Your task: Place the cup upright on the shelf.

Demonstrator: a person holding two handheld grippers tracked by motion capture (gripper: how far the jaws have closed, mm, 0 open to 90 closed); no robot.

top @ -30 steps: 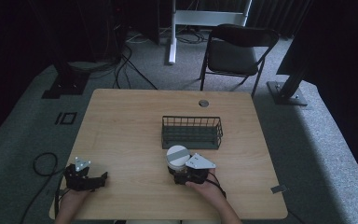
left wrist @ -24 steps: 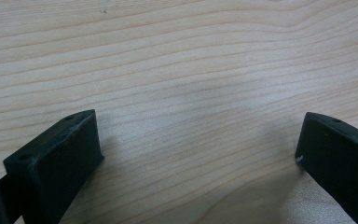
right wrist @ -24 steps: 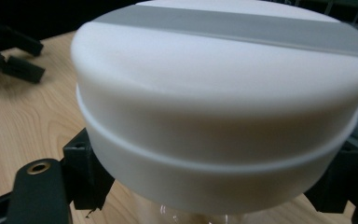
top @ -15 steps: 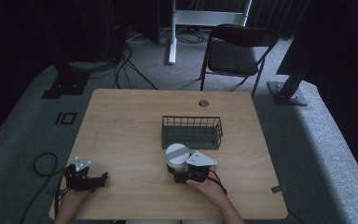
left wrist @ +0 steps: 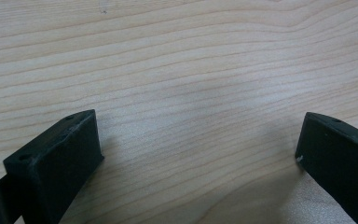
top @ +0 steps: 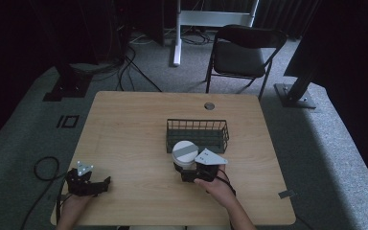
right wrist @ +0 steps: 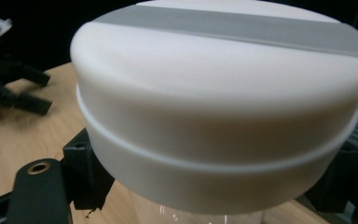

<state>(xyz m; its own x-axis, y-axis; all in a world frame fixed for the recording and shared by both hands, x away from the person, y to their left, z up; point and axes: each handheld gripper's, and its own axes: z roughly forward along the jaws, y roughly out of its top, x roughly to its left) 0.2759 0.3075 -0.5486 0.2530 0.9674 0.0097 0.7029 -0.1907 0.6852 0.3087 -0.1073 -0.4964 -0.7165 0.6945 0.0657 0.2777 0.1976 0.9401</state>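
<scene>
The right gripper [top: 188, 173] clamps a clear jar [right wrist: 205, 217] under its smooth, round white lid [top: 185, 152], near the pale-grained wooden surface's [top: 134, 124] centre. At 12 o'clock sits a dark wire basket [top: 197, 134]. At 8 o'clock, the left gripper [top: 106, 181] gapes wide.

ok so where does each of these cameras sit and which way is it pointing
High view: above the person's table edge, looking forward and down at the table, wire basket, both forearms.
Left gripper view: on the left gripper, facing bare wood between its open jaws.
Right gripper view: on the right gripper, facing the white-lidded jar between its jaws.
Shared: high and right views show the jar.
</scene>
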